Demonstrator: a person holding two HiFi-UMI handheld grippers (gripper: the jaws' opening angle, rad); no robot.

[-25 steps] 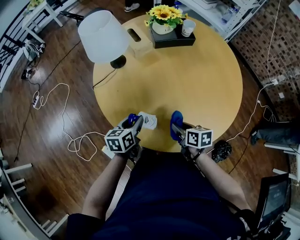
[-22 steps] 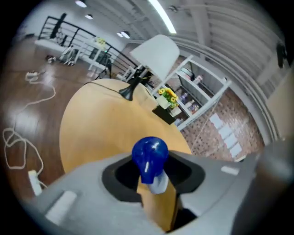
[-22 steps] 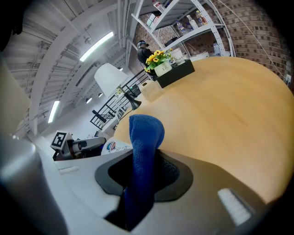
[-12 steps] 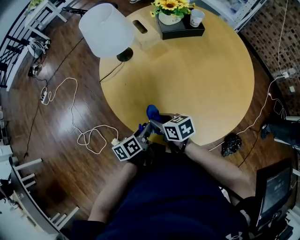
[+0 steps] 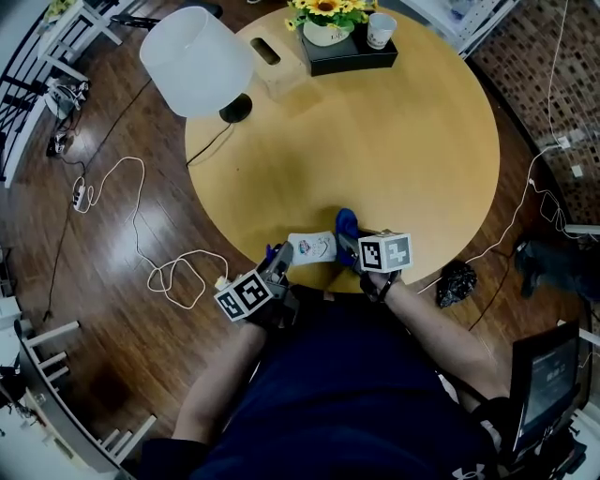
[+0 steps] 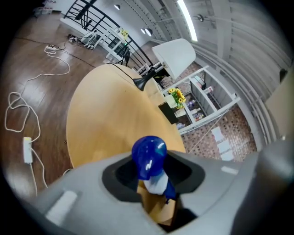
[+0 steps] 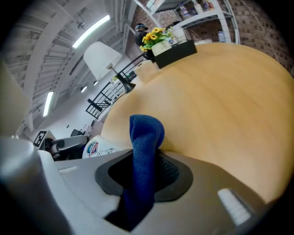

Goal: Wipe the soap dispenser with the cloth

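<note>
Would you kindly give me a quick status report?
Left gripper shut on soap dispenser. Right gripper shut on cloth, beside it. Nothing between them.

We see a deep blue woven cloth [image 7: 146,137] in the grey right gripper [image 5: 349,242]. Its cube carries black-and-white squares, as does that of the grey left gripper [image 5: 274,257]. The white plastic soap dispenser [image 5: 312,247] has a blue pump head and a red-and-blue logo. On the tan round wooden table [image 5: 394,141], yellow flowers [image 5: 326,7] stand at twelve o'clock and a white lampshade [image 5: 195,64] at eleven.
</note>
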